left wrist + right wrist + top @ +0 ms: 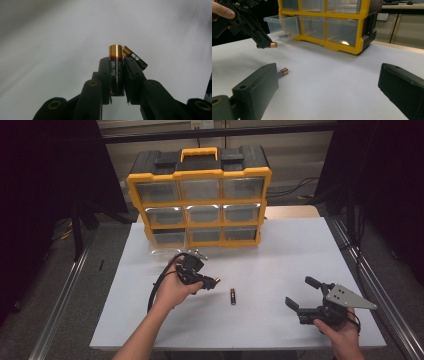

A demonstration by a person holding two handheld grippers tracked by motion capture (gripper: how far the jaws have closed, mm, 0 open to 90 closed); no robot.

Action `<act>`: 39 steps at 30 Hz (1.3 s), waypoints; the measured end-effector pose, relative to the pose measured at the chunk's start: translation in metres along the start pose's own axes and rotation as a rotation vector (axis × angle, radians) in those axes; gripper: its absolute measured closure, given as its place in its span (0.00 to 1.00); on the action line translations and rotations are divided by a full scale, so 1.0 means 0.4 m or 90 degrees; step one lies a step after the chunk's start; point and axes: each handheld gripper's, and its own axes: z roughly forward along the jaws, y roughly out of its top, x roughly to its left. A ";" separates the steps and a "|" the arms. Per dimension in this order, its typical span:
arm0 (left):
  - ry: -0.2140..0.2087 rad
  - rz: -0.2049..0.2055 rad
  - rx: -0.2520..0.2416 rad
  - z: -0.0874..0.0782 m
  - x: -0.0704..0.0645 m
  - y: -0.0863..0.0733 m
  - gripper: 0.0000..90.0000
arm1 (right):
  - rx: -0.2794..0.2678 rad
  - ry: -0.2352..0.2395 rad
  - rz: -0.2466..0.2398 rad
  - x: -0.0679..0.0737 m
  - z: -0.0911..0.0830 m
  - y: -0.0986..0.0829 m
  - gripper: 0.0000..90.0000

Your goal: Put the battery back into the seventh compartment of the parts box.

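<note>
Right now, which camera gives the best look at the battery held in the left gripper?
The left gripper view: the held battery stands close up between the jaws, which are shut on its sides, gold end outward. The high view shows only its tip poking out of the left gripper. The right gripper view shows just its copper end.

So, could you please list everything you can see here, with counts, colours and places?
Storage cabinet: one, yellow and black with clear drawers, at the table's far edge.
Open drawer: one, clear, pulled out of the bottom row on the cabinet's left side in the high view.
Batteries: two, black and copper; one held in the left claw, one lying on the table.
Table: one, white.
Left claw: black, shut on a battery, above the table's middle.
Right claw: black, open, near the table's right front.
Hands: two, one holding each claw.
</note>
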 end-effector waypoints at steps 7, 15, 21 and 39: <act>0.005 -0.008 0.001 -0.037 0.023 0.013 0.86 | 0.003 0.000 0.000 0.001 0.000 0.000 0.03; 0.010 -0.017 -0.011 -0.072 0.046 0.020 0.86 | 0.001 0.000 -0.002 -0.001 0.000 0.000 0.03; 0.018 -0.033 -0.023 -0.091 0.053 0.030 0.86 | -0.001 -0.001 0.001 -0.001 0.000 0.000 0.03; 0.034 -0.047 -0.020 -0.144 0.089 0.065 0.86 | -0.002 -0.001 0.001 -0.001 -0.002 0.000 0.03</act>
